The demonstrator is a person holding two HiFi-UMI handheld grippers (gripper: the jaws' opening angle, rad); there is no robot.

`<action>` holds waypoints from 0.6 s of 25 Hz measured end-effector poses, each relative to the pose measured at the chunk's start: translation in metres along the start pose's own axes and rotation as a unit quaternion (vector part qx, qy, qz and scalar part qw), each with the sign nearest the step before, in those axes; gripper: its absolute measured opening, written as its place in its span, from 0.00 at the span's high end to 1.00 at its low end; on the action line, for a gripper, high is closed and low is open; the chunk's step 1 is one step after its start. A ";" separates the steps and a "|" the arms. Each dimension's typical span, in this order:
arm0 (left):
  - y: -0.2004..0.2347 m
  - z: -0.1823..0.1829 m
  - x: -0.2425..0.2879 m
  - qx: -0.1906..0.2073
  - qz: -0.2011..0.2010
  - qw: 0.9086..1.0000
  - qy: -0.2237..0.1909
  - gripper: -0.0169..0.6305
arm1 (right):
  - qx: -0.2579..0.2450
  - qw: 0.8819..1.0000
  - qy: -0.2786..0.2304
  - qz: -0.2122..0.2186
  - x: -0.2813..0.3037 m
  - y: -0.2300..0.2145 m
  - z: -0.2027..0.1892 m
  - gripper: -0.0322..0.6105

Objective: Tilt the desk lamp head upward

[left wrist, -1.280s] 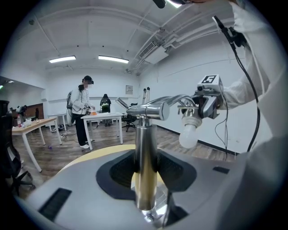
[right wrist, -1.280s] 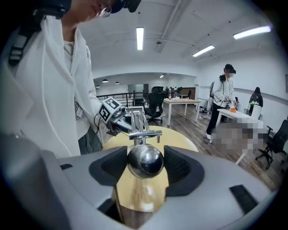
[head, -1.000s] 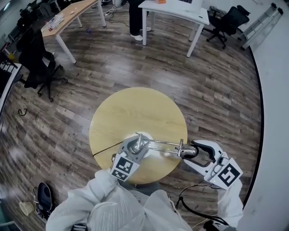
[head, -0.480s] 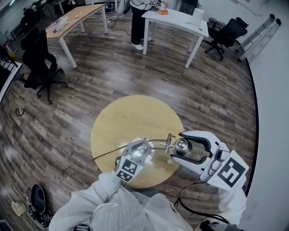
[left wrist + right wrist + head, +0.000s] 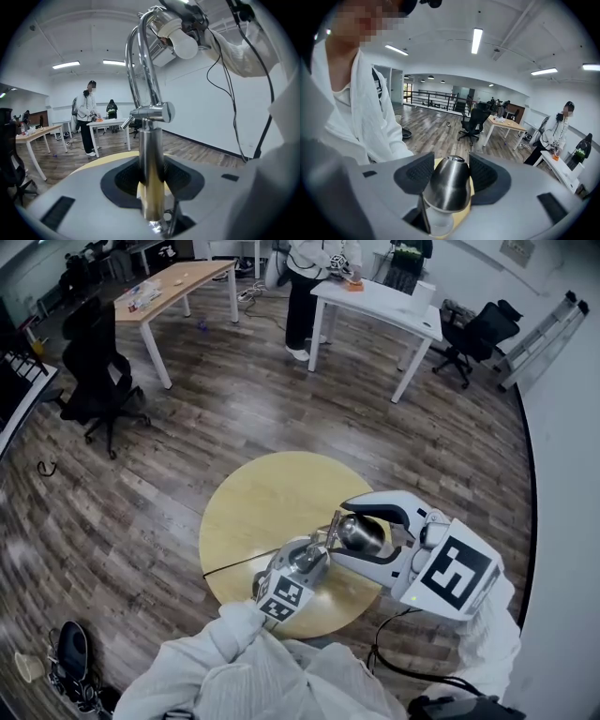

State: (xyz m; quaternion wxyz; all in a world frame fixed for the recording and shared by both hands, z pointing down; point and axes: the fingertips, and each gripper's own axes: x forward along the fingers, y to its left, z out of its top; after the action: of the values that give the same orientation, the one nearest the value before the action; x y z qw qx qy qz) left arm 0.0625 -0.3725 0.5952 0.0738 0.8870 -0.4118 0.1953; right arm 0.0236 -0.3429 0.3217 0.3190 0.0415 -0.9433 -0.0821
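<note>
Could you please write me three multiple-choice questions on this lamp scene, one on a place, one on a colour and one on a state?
1. Where does the chrome desk lamp stand?
A. on a metal shelf
B. on the round light-wood table
C. on a window sill

2. What colour is the bulb in the lamp's chrome head?
A. white
B. red
C. blue

3. How does the right gripper stand?
A. open and empty
B. shut on a cup
C. shut on the lamp's head

Answers:
1 B: the head view shows the lamp on the tabletop.
2 A: the left gripper view shows the bulb white.
3 C: both pads press on the head in the right gripper view.
</note>
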 end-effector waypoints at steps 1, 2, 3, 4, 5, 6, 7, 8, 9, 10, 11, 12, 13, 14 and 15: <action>0.000 0.000 0.000 0.001 0.001 1.000 0.001 0.77 | -0.002 1.000 0.009 0.001 0.002 0.000 0.001 0.57; 0.000 0.000 0.001 0.000 0.002 1.000 0.001 0.77 | -0.004 1.000 0.016 0.002 0.003 -0.001 0.001 0.57; 0.001 0.000 0.001 0.000 0.002 1.000 0.000 0.77 | -0.006 1.000 0.019 0.003 0.004 -0.001 0.001 0.57; 0.000 -0.001 0.001 -0.002 0.002 1.000 -0.001 0.77 | -0.008 1.000 0.019 0.002 0.004 0.000 0.001 0.57; 0.000 -0.001 0.000 -0.003 0.001 1.000 -0.003 0.77 | -0.006 1.000 0.015 0.001 0.004 0.000 0.001 0.57; -0.001 -0.001 -0.001 -0.003 0.000 1.000 -0.008 0.77 | -0.003 1.000 0.008 -0.003 0.003 0.000 0.002 0.57; -0.001 0.000 -0.001 -0.004 -0.001 1.000 -0.013 0.77 | 0.003 1.000 0.000 -0.007 0.002 0.000 0.002 0.57; 0.000 0.001 -0.002 -0.004 -0.002 1.000 -0.019 0.77 | 0.008 1.000 -0.007 -0.013 0.001 -0.001 0.003 0.57; 0.000 0.002 -0.002 -0.006 -0.003 1.000 -0.023 0.77 | 0.010 1.000 -0.011 -0.019 0.001 -0.002 0.004 0.57; 0.001 0.003 -0.001 -0.008 -0.004 1.000 -0.026 0.77 | 0.009 1.000 -0.015 -0.024 0.000 -0.003 0.004 0.57; 0.002 0.004 -0.001 -0.009 -0.005 1.000 -0.028 0.77 | 0.006 0.999 -0.019 -0.028 0.000 -0.004 0.005 0.57; 0.002 0.003 -0.001 -0.009 -0.005 1.000 -0.029 0.77 | 0.002 0.999 -0.025 -0.032 0.000 -0.004 0.005 0.57; 0.001 0.003 -0.001 -0.007 -0.005 1.000 -0.029 0.77 | -0.001 0.999 -0.033 -0.036 -0.001 -0.003 0.005 0.57; 0.000 0.002 -0.002 -0.003 -0.005 1.000 -0.029 0.77 | -0.002 0.998 -0.041 -0.040 -0.002 -0.003 0.005 0.57; -0.001 0.001 -0.002 0.001 -0.007 1.000 -0.029 0.77 | -0.001 0.998 -0.049 -0.045 -0.004 -0.002 0.004 0.57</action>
State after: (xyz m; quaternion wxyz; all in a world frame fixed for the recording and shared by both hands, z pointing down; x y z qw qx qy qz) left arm 0.0624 -0.3712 0.5933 0.0621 0.8952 -0.4076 0.1691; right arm 0.0245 -0.3440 0.3153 0.2683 0.0792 -0.9549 -0.0994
